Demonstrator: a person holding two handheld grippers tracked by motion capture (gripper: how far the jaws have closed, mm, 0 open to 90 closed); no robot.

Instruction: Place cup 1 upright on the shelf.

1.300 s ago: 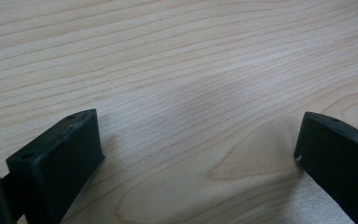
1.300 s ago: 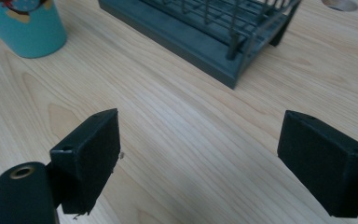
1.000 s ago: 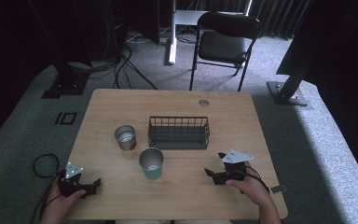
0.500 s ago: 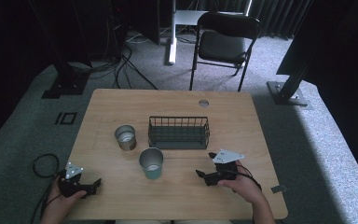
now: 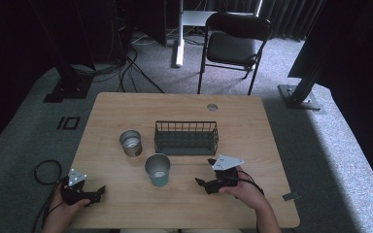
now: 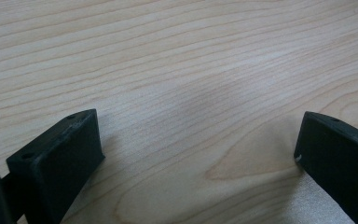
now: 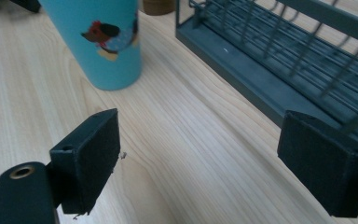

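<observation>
Two grippers: both are held low over the wooden table (image 5: 126,104), one in each of the person's hands, and nothing is gripped by either.
Right gripper (image 5: 203,183): it is seen in the high view near the front right of the table, pointed leftward toward the blue cup (image 5: 157,169); its jaws are spread wide with bare wood between them in the right gripper view.
Left gripper (image 5: 97,193): it is seen at the front left corner of the table, well apart from the cups; its jaws are parted wide over bare wood in the left gripper view.
Blue cup: it stands upright near the middle front of the table, just in front of the basket (image 5: 186,138) and left of the right gripper, not touched by it; a small dog picture is seen on its side in the right gripper view (image 7: 103,37).
Metal cup (image 5: 130,142): it stands upright left of the basket and behind the blue cup, apart from both.
Basket: a dark wire rack set at the table's middle; its long side is seen to the right of the jaws in the right gripper view (image 7: 279,70).
Chair (image 5: 233,43): a black folding one is placed on the carpet beyond the far edge of the table.
</observation>
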